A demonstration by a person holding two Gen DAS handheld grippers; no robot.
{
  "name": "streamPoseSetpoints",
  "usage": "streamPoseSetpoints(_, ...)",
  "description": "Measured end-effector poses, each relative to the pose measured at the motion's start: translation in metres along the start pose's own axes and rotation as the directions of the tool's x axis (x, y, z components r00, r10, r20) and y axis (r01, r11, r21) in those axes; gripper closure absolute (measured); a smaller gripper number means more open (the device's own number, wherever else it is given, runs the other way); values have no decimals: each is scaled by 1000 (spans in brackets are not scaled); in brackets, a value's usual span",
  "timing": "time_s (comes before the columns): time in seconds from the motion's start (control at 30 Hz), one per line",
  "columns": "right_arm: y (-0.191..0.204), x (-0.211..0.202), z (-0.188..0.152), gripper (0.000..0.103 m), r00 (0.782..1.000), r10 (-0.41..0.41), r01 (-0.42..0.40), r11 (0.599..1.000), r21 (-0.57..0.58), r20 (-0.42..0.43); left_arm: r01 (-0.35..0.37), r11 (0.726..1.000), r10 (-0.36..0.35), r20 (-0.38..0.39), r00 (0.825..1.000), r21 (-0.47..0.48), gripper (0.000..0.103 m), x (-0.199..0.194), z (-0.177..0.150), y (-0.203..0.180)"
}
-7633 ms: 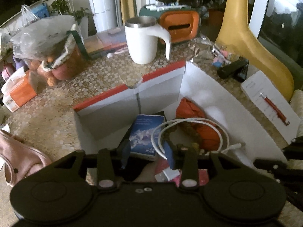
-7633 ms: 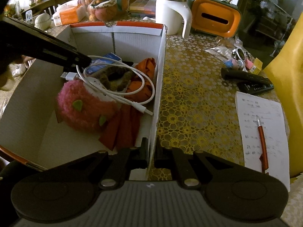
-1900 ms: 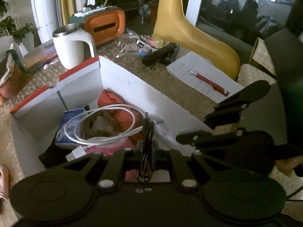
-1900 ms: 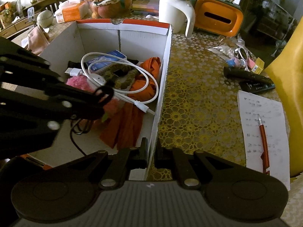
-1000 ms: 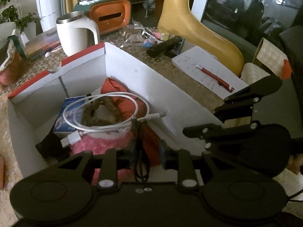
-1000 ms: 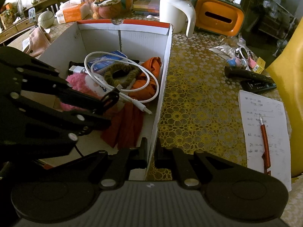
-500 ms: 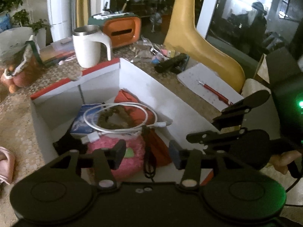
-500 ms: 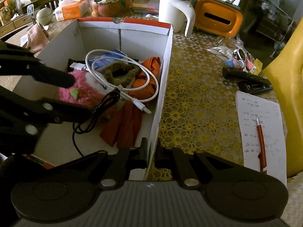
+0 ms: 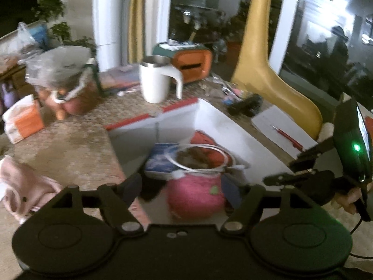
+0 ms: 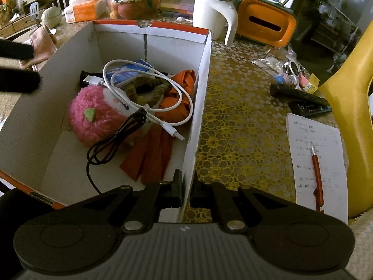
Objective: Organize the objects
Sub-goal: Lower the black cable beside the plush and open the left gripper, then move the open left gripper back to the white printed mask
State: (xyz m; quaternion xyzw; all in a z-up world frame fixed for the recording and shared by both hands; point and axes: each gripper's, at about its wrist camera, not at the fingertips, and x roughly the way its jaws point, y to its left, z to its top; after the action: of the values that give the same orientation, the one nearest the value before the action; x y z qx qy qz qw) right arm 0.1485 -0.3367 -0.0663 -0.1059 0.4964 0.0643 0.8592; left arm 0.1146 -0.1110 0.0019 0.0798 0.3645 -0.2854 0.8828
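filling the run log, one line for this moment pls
left hand-held gripper: opening, empty | black cable: in box | right hand-held gripper: shut on box wall

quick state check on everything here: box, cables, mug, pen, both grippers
cardboard box: open, no lid on it, partly filled
black cable: loose in the box, draped on the pink plush
white cable: coiled on top of the pile
white mug: upright on the table, outside the box
red pen: lying on the notepad
left gripper: opening, nothing between the fingers
right gripper: shut on the box wall
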Motion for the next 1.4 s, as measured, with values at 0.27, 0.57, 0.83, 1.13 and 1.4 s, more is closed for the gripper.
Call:
streamPoseSetpoints(0.27,1,0,0,97,1000,-5,5,1000,1,-2,-80,996,82,42,996,-49,5,-28,-6,38)
streamPoseSetpoints(0.57,3,0,0,97,1000,-14,14,1000,-5,-9,-176,977,183,53,982,-124,1,-46,-15,85)
streamPoseSetpoints(0.83,3,0,1,97,1000,-12,12,1000,-5,-15,-225,961,227,-9,974,-162,1,-45,-48,115)
streamPoseSetpoints(1.13,7,-1,0,97,1000,-12,11,1000,-15,-20,-254,939,228,-132,965,-233,1,-25,-108,127)
streamPoseSetpoints(1.4,8,0,0,97,1000,-12,12,1000,-15,-21,-288,932,252,-179,951,-218,1,-7,-141,123)
